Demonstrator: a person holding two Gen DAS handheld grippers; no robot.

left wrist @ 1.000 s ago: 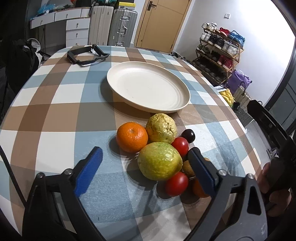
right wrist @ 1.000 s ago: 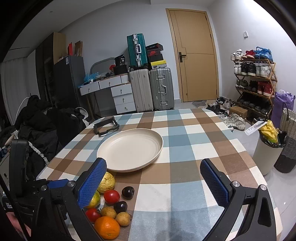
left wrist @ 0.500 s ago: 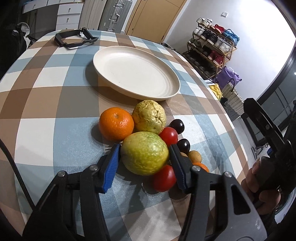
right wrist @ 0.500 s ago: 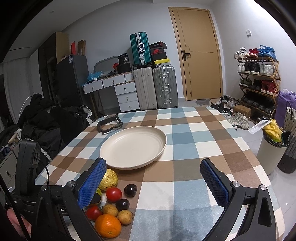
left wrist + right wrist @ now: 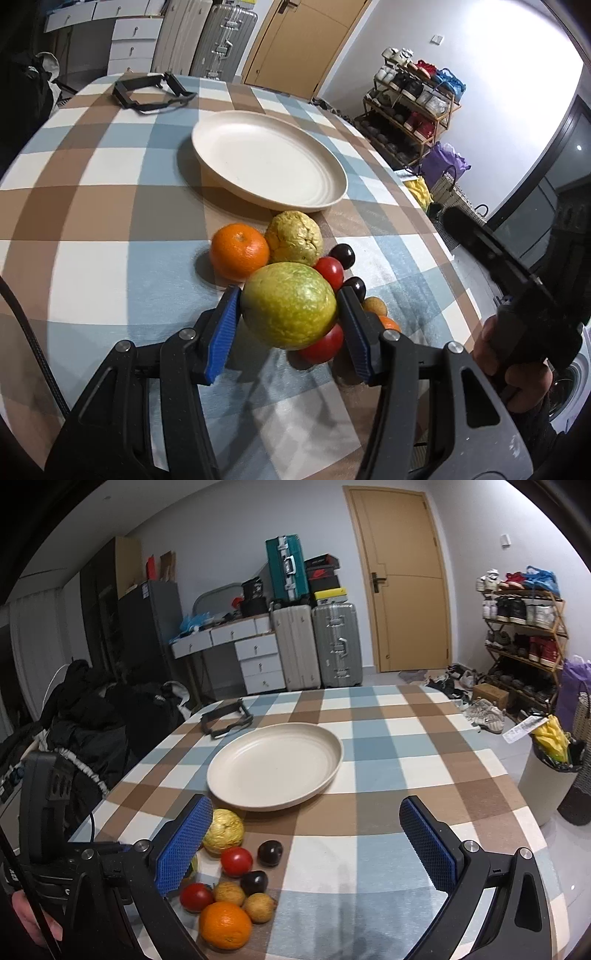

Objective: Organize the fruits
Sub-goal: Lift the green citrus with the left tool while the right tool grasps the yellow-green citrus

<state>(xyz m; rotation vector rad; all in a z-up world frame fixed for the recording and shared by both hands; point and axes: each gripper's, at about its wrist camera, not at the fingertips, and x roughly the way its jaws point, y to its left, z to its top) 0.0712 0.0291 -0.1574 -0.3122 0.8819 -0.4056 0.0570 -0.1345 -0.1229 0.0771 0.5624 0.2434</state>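
Fruits crowd together on the checked tablecloth, and the one we have is the big green fruit, clamped between the two blue pads of our left gripper, one pad pressed against each side of it. We cannot tell whether it has left the cloth. Beyond our left fingertips sits the cream plate, with nothing in it, well apart from the held fruit. Between the plate and our left fingers lie an orange and a bumpy yellow fruit, touching each other, the yellow one just short of the plate's near rim. Just past our right-hand pad are a red tomato and two dark plums, and tucked under the green fruit, between our pads, a second tomato shows. Farther off, beyond the plate, a black strap rests on the cloth. Our right gripper hangs above the table with its fingers spread wide, holding and touching nothing; from its camera the plate lies straight ahead between the fingertips, and the fruit pile sits by its left finger, with another orange nearest to us.
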